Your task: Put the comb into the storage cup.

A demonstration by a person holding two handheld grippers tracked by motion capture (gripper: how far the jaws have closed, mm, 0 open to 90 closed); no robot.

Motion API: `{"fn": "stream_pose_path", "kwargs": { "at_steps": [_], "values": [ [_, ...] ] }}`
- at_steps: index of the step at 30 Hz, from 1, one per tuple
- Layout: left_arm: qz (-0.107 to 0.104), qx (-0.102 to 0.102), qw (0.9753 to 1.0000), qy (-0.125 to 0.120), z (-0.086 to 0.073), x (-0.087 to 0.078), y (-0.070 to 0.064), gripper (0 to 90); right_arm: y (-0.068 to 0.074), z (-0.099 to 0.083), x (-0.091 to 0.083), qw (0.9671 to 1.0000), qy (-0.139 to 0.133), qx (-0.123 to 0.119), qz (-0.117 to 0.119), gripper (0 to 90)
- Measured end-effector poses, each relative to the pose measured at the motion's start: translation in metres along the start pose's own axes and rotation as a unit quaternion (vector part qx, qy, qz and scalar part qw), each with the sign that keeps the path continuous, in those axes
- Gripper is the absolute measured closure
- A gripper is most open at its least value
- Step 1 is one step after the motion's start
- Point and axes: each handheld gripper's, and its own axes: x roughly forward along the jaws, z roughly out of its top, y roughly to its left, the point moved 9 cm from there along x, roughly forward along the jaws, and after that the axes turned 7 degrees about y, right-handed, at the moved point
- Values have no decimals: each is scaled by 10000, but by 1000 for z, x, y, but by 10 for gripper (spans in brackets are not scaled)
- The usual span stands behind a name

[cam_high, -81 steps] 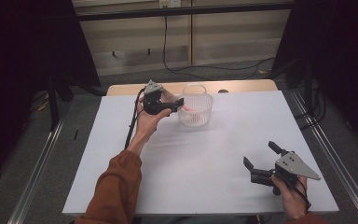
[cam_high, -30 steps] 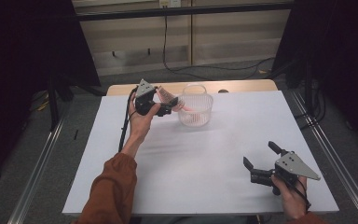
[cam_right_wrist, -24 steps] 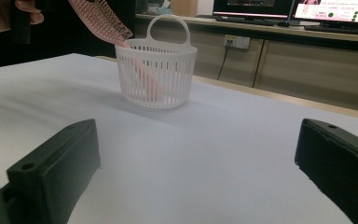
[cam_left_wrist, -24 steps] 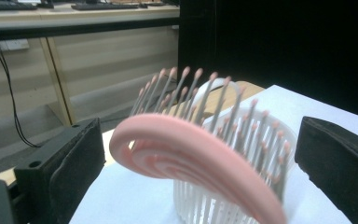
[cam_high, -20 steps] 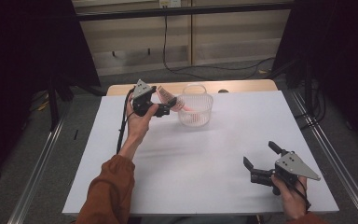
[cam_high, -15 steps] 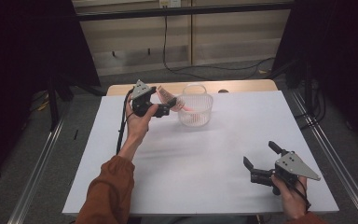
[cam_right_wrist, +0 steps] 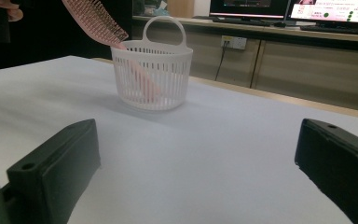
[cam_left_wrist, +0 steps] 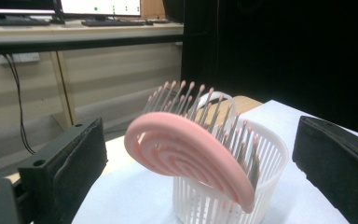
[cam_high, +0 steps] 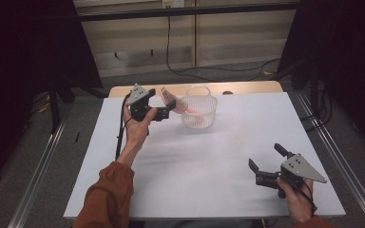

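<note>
The pink brush (cam_left_wrist: 191,149) leaned in the white basket (cam_left_wrist: 270,154), looking light and stiff; I'd grab its rim. Left tongs (cam_left_wrist: 200,158) gaped wide around it, right tongs (cam_high: 265,164) wide too.

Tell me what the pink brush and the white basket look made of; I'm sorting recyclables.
The pink oval hairbrush looks like moulded plastic with a smooth matte back and thin ball-tipped bristles. The small white slatted basket with a loop handle also looks like plastic, slightly translucent between its thin ribs. Neither can be confirmed by sight alone.
</note>
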Motion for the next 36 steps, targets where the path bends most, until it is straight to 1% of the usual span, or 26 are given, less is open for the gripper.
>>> {"fn": "stream_pose_path", "kwargs": {
  "at_steps": [3, 4, 5, 6, 8, 10, 11, 12, 14, 16, 17, 19, 20, 24, 26, 28, 29, 30, 31, 32, 33, 34, 35, 36],
  "values": [
    [33, 35, 10000, -55, 3, -3, 0, 29, -2, 0, -1, 10000, -24, 15, -55, 0],
    [65, 42, 9999, -119, 4, -4, 0, 28, -3, 0, -1, 10000, -24, 10, -73, 0],
    [52, 18, 9999, -151, 4, -4, -1, 28, -4, -1, -2, 10000, -32, 33, -84, 0],
    [40, 35, 9999, -158, 4, -6, -1, 28, -5, -1, -2, 9999, -36, 48, -84, 0],
    [60, 38, 9999, -150, 3, -7, -1, 28, -6, -1, -2, 9999, -29, 67, -114, 0],
    [80, 67, 9999, -128, 2, -8, 0, 28, -5, -1, -2, 9999, -33, 44, -88, 0],
    [100, 21, 9998, -157, 1, -8, 0, 28, -5, -1, -2, 9999, -39, 42, -86, 0],
    [97, 48, 9998, -147, 0, -9, 0, 28, -5, -1, -2, 10000, -36, 47, -79, 0],
    [28, 15, 9999, -137, -3, -12, -1, 28, -4, -1, -2, 10000, -32, 41, -78, 0],
    [63, 51, 9999, -132, -6, -14, -2, 28, -4, 0, -2, 9999, -33, 38, -101, 0],
    [73, 15, 9999, -142, -8, -16, -2, 28, -4, 0, -2, 9999, -30, 23, -113, 0],
    [-2, -51, 9998, -191, -11, -19, -4, 27, -4, 0, -2, 9999, -38, -12, -99, 0],
    [-5, -30, 9999, -162, -13, -21, -4, 24, -3, 0, -2, 9999, -34, -13, -105, 0],
    [143, 10, 9997, -179, -12, -28, -3, 21, 1, 1, -1, 10000, -23, -71, -62, 0],
    [102, -25, 9997, -222, -11, -32, -5, 21, 2, 1, 0, 10000, -13, -69, -46, 0],
    [142, 95, 9997, -159, -14, -34, -6, 21, 1, 2, 0, 9999, -31, -74, -68, 0],
    [76, 90, 9998, -151, -15, -35, -8, 21, 1, 2, 0, 9999, -31, -65, -73, 0],
    [61, 81, 9998, -162, -16, -36, -8, 22, 1, 2, -1, 9999, -32, -59, -85, 0],
    [69, 105, 9998, -135, -17, -37, -8, 24, 1, 2, -1, 9999, -47, -55, -83, 0],
    [95, 54, 9998, -173, -18, -38, -9, 20, 1, 2, -1, 9999, -48, -54, -82, 0],
    [87, 80, 9998, -160, -19, -38, -9, 21, 1, 2, -1, 9999, -42, -54, -81, 0],
    [149, 83, 9997, -156, -20, -39, -9, 25, 1, 2, -1, 9999, -42, -54, -79, 0],
    [195, 140, 9996, -147, -22, -40, -9, 27, 1, 2, -1, 9999, -56, -52, -72, 0],
    [188, 92, 9997, -141, -23, -40, -10, 24, 1, 2, -1, 9999, -52, -58, -70, 0]
  ]
}}
